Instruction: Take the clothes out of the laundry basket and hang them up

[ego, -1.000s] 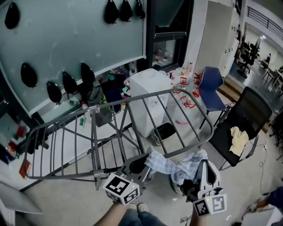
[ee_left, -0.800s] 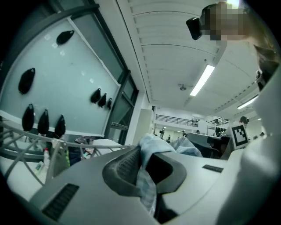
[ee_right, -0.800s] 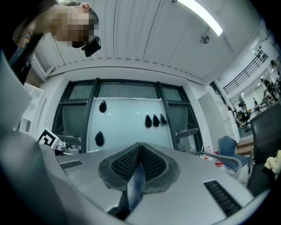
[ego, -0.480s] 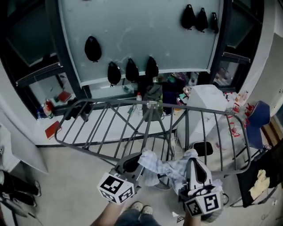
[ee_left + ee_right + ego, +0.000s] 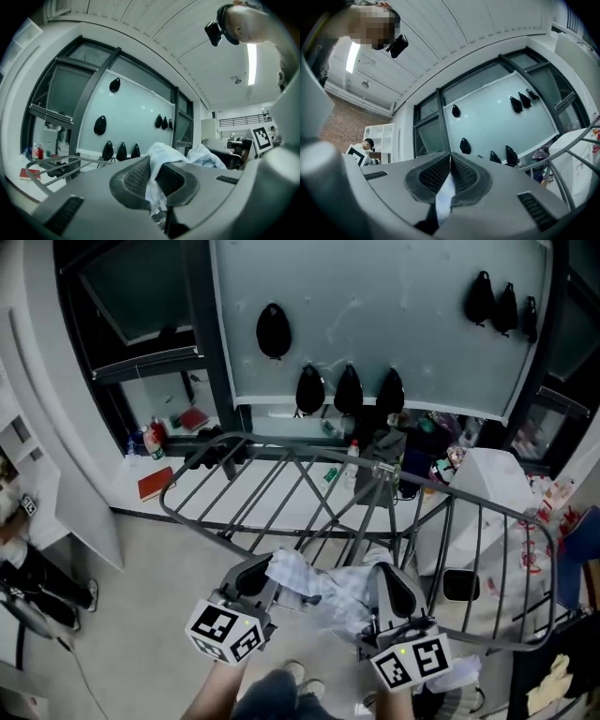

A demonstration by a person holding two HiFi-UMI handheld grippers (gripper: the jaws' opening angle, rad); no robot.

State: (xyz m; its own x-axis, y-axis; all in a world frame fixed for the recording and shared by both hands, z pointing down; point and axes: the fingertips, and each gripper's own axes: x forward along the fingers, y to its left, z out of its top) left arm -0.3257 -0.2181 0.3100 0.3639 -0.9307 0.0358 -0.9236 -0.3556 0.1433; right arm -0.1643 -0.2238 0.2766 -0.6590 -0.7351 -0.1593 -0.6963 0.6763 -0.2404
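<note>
Garment (image 5: 330, 585) strung from left gripper (image 5: 257, 574) — to right gripper (image 5: 394, 583).

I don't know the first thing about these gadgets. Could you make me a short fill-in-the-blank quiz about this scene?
The left gripper and right gripper hold the ____ pale garment.
Each gripper's fingers are ____ on it.
Beyond it stands a grey metal drying ____.
On the glass panel hang ____ dark objects.
Missing: same; shut; rack; seven.

drying rack (image 5: 300, 452) cut off at right edge; garment (image 5: 328, 583) partly hidden behind right gripper (image 5: 391, 574)
</note>
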